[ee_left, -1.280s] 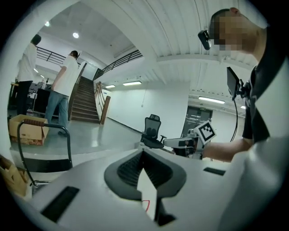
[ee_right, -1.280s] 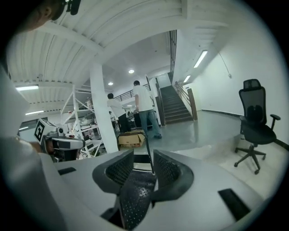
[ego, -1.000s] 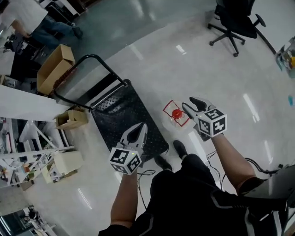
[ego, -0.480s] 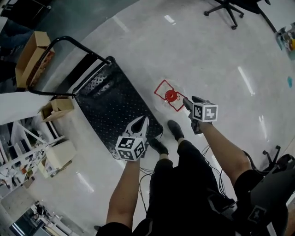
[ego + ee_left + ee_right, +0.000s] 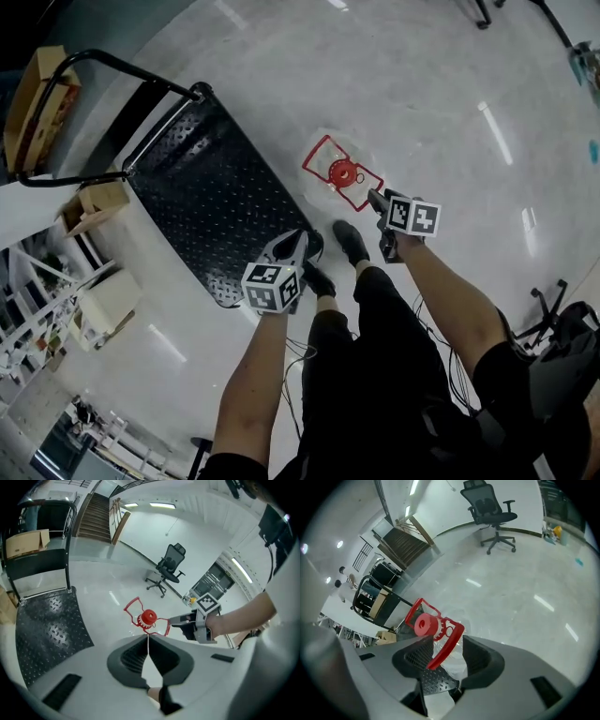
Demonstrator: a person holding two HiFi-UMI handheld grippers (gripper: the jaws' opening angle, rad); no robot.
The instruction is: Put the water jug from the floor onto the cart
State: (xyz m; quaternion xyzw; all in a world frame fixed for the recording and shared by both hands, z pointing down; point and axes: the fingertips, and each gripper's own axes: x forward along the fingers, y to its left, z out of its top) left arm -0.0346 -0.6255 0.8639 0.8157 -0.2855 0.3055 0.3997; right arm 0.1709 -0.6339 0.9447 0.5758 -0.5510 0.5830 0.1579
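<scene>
A clear water jug (image 5: 342,173) with a red cap and red carry handle stands on the glossy floor, just right of the black flat cart (image 5: 187,187). My right gripper (image 5: 378,204) hangs low at the jug's near side and is open. In the right gripper view the red handle (image 5: 443,646) runs between its spread jaws (image 5: 447,641), with no pad pressing on it. My left gripper (image 5: 286,251) is shut and empty, above the cart's near corner. In the left gripper view its tips (image 5: 148,639) point at the red cap (image 5: 149,617).
The cart's tube handle (image 5: 112,70) rises at its far end. Cardboard boxes (image 5: 37,94) (image 5: 98,202) lie left of the cart. My shoes (image 5: 352,242) stand between the cart and the jug. An office chair (image 5: 492,508) stands far off on the open floor.
Both grippers have come down towards the floor. The right one has rolled and reached the jug's handle; the left one has sunk beside the cart's near corner.
</scene>
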